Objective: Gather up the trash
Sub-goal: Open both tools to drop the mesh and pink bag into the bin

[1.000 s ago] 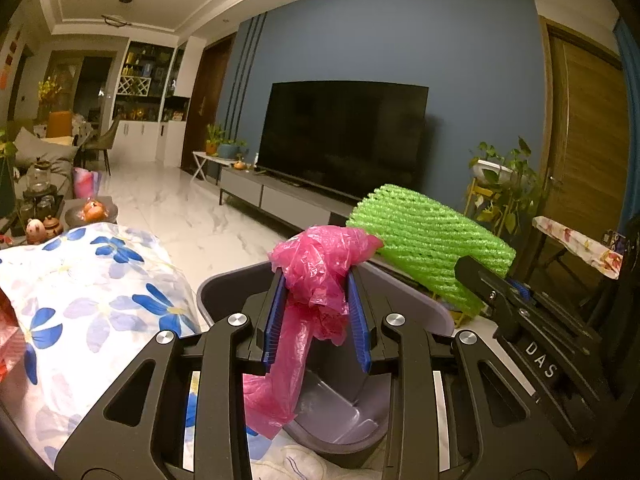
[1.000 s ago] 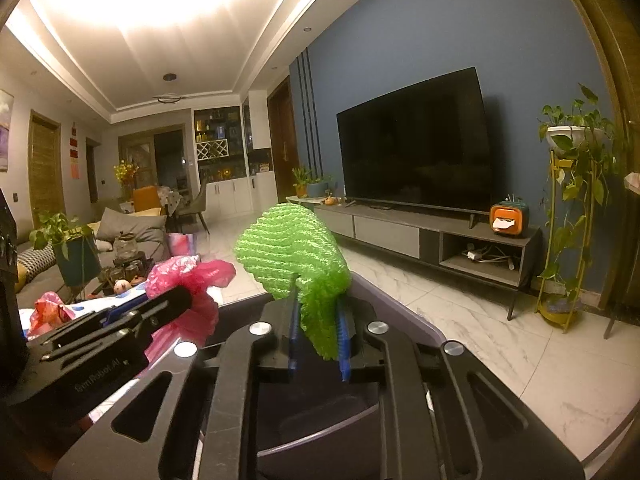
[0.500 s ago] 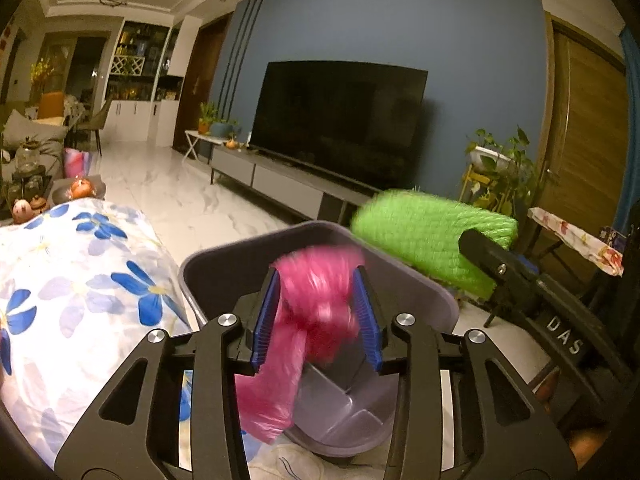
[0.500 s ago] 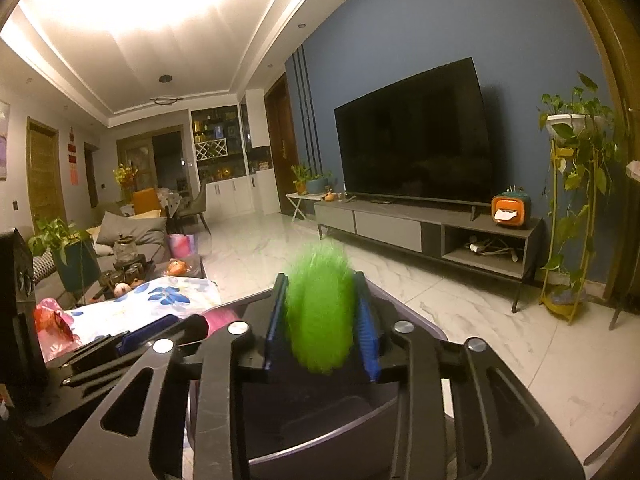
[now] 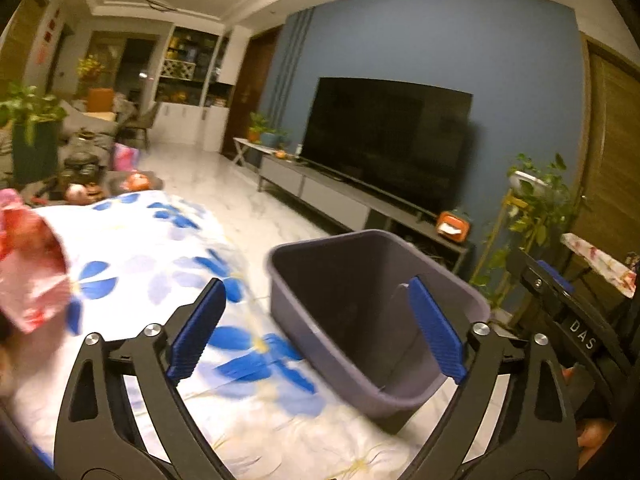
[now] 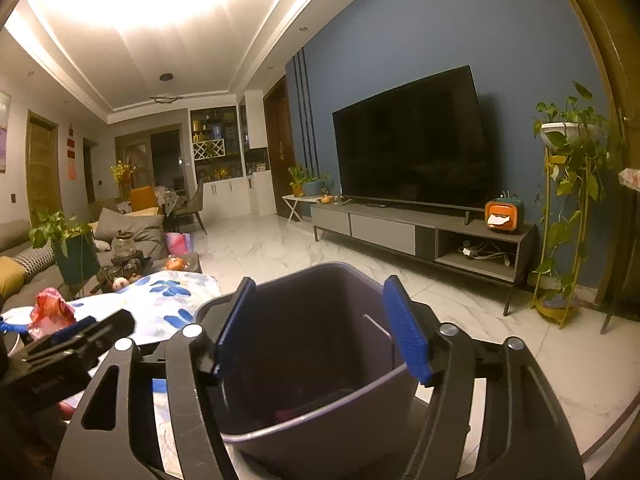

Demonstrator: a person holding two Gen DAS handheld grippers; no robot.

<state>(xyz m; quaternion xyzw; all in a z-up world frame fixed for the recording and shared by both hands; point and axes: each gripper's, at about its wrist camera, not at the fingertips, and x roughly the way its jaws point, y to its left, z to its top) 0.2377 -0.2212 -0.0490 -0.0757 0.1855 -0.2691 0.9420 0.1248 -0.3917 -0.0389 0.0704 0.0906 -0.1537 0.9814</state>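
I see one bin [image 6: 320, 364] on the flowered cloth [image 5: 160, 248], a pink scrap barely showing inside. Right gripper [image 6: 320, 328] hangs over it, left gripper [image 5: 316, 332] beside it, both wide open, empty. One red wrapper [image 5: 28, 276] left; I could knock the bin swinging across.

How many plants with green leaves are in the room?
4: a hanging plant right of the TV, one left of it, one by the sofa. Yellow flowers farther back.
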